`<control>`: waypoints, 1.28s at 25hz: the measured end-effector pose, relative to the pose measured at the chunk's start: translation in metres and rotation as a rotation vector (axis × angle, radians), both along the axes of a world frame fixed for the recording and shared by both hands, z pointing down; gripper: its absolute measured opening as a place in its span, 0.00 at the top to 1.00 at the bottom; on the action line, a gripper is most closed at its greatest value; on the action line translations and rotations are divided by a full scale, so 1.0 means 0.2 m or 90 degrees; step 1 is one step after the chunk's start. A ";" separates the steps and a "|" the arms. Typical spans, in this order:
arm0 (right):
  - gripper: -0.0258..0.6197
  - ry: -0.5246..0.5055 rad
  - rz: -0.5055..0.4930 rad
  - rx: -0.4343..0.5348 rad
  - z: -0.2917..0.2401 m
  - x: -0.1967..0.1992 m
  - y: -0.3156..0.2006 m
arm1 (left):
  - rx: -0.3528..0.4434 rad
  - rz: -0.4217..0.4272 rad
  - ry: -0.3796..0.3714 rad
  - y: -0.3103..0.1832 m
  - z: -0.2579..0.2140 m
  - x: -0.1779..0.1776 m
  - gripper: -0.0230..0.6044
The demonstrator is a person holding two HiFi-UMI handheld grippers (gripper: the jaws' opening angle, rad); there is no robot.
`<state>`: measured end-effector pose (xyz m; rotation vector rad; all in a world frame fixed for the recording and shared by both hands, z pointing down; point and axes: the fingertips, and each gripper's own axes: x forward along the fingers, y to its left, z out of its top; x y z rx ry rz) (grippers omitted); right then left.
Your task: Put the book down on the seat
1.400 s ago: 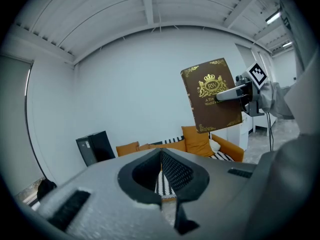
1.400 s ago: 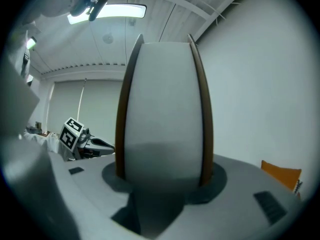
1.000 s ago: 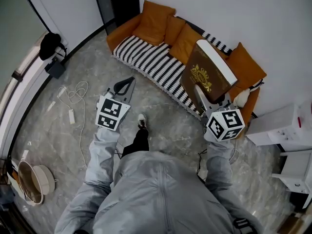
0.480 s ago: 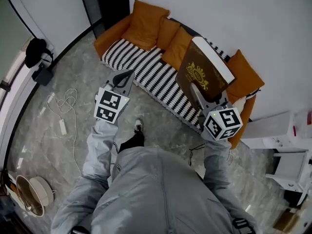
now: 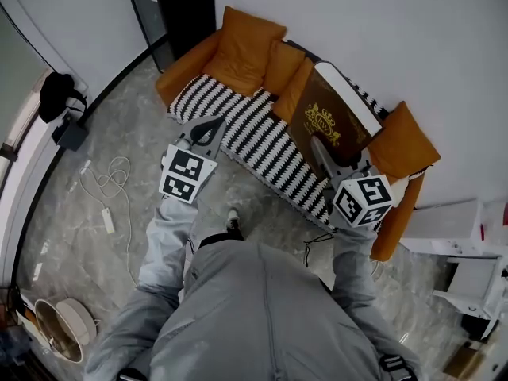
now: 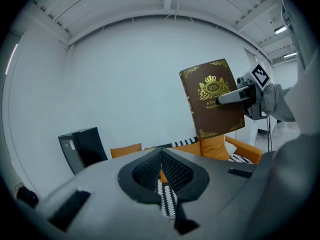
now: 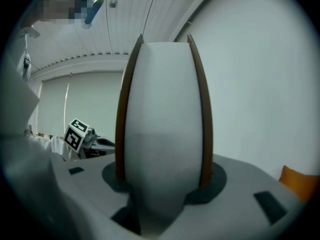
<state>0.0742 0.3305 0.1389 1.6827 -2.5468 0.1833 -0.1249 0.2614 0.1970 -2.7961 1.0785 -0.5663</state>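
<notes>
While right gripper clamps brown book (upright, clear of sofa), left gripper hangs closed, empty.

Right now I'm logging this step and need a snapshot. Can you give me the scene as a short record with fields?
held item: brown book with a gold crest, upright
right gripper: shut on the book, one jaw on each cover
left gripper: jaws together, nothing between them
seat: orange sofa with a striped throw over the seat
book on seat: not yet, held in the air over the sofa
floor: white cable lying loose to the person's left
</notes>
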 end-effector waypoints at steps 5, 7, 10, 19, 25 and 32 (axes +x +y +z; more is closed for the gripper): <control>0.60 -0.002 0.003 -0.008 0.00 -0.07 -0.22 | -0.009 0.001 0.002 -0.23 0.01 -0.07 0.92; 0.60 0.001 0.002 -0.014 0.01 -0.10 -0.32 | -0.016 0.002 0.005 -0.33 0.02 -0.11 0.92; 0.60 0.005 0.005 -0.021 0.03 -0.13 -0.39 | -0.023 0.008 0.009 -0.40 0.05 -0.12 0.92; 0.60 0.002 0.019 -0.046 0.10 -0.15 -0.54 | -0.049 0.021 0.016 -0.58 0.14 -0.11 0.92; 0.60 -0.005 0.019 -0.063 0.15 -0.06 -0.69 | -0.061 0.023 0.012 -0.71 0.18 -0.03 0.92; 0.60 -0.011 -0.019 -0.100 0.29 -0.03 -1.03 | -0.089 0.010 -0.004 -0.93 0.28 0.01 0.92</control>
